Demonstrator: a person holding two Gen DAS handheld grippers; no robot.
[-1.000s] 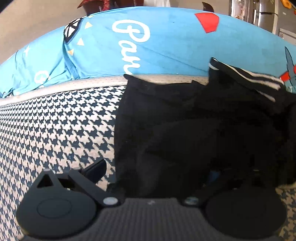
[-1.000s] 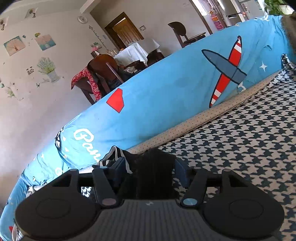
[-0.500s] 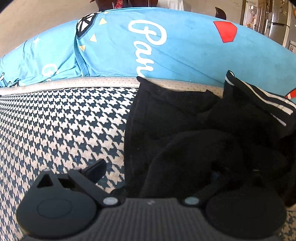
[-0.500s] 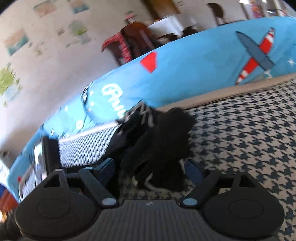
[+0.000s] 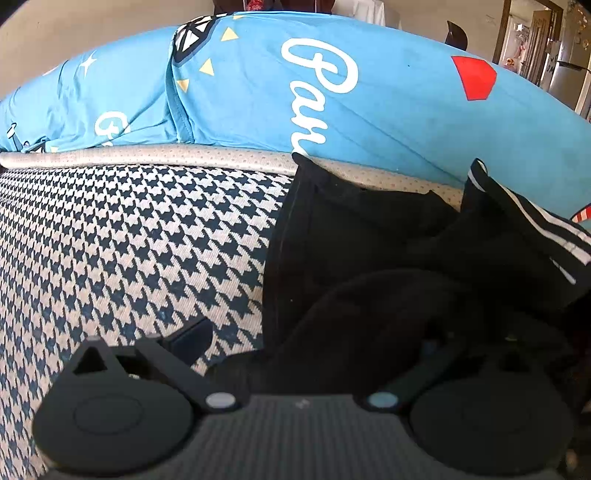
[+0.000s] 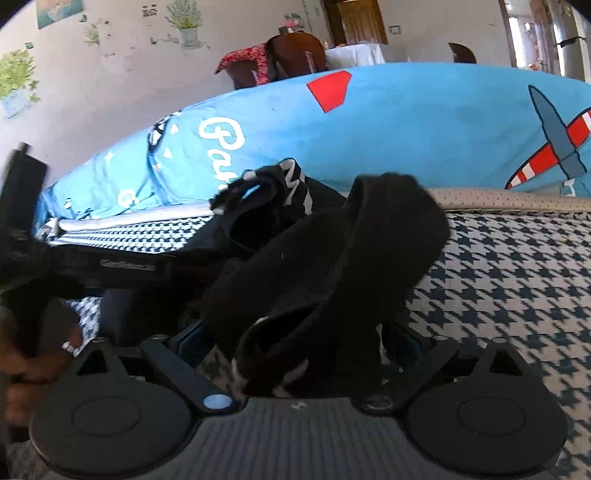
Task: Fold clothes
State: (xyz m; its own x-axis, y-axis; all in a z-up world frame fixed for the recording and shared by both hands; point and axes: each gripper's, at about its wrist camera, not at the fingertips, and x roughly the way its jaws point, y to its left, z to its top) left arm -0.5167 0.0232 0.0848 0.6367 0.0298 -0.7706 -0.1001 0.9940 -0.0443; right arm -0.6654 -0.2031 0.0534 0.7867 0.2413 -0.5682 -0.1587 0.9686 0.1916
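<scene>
Opening wide, my right hand-held gripper (image 6: 291,347) had its jaws spreading, with a bunched black garment (image 6: 332,266) lying between them; the pads did not look pressed on the cloth. That fold draped over the gripper's front and rested on the houndstooth mattress (image 6: 517,280). My left hand-held gripper (image 5: 306,339) sat low at the garment's near edge. Its left finger (image 5: 192,338) was out on bare houndstooth, the right finger buried in black cloth, so I could not tell whether it gripped anything. In the right wrist view my left hand (image 6: 33,365), wearing a ring (image 6: 68,346), held that tool's handle at the left edge. The garment was crumpled in a heap on the mattress, its far end touching the blue printed quilt (image 5: 369,92) and showing white stripes (image 5: 554,232). A beige dotted mattress border (image 5: 184,157) ran between houndstooth and quilt. Behind were a wall with plant stickers (image 6: 184,22), wooden chairs (image 6: 295,55) and a door (image 6: 354,18).
</scene>
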